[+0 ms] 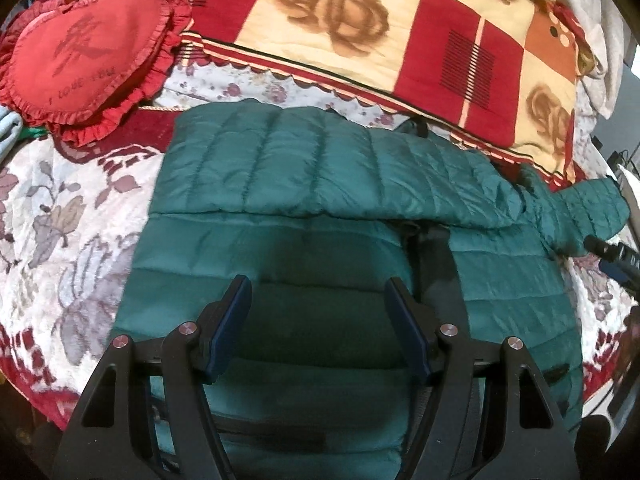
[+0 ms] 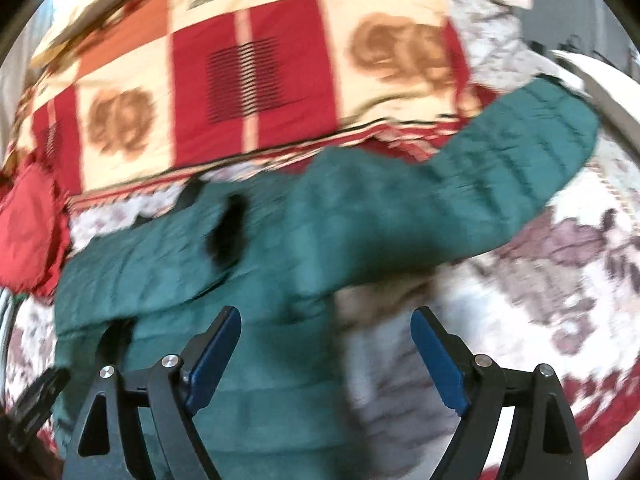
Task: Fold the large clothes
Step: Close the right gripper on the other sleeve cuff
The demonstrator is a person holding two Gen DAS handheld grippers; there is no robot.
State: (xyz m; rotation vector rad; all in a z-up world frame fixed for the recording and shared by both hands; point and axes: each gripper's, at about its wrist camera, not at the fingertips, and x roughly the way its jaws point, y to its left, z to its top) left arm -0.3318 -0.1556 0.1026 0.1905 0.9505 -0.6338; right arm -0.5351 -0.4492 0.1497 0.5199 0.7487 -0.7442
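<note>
While the green quilted jacket (image 1: 344,248) is spread flat on the floral bedspread (image 1: 60,216) of the bed, both tongs are held above its near part with their jaws parted and nothing between them. In the left wrist view the left tongs (image 1: 318,332) are seen directly over the body of the jacket, whose near panels run from below the blue pads up to a folded-over sleeve (image 1: 320,168) laid crosswise on the chest. In the right wrist view, which is blurred, the right tongs (image 2: 326,356) are placed at the jacket's right edge, half over green fabric and half over bedspread. From there the other sleeve (image 2: 480,184) is seen stretched away up and to the right, its long axis slanting toward the patterned blanket (image 2: 248,80) at the head of the bed, its cuff well apart from the tongs. This outstretched sleeve is judged to be the part on which the coming move turns: it lies ahead and to the right of the right tongs, clearly nearer to them than to the left tongs, so it would be taken by the right hand and carried leftward across the chest. A red heart cushion (image 1: 84,52) is seen at the far left, clear of the jacket.
</note>
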